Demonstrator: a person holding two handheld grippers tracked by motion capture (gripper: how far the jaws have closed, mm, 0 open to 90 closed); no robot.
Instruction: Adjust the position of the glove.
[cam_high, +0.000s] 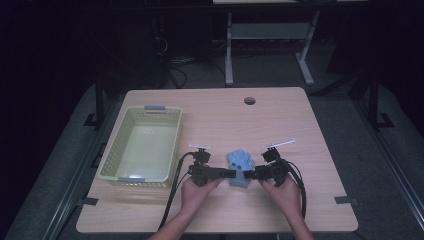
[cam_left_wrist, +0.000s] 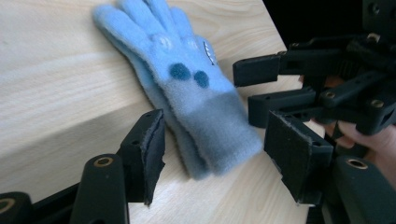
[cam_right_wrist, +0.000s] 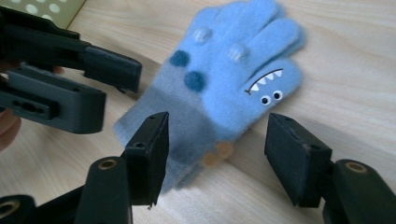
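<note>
Blue glove (cam_high: 240, 166) (cuff end) between both open claws

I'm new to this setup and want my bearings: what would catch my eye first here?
First, the fluffy light-blue monster-face gloves, stacked flat at the near middle of the pale wooden table. The left tool and right tool come at the cuff end from either side, jaws apart, not pressing on it. To the left stands a pale yellow-green perforated plastic basket.
</note>
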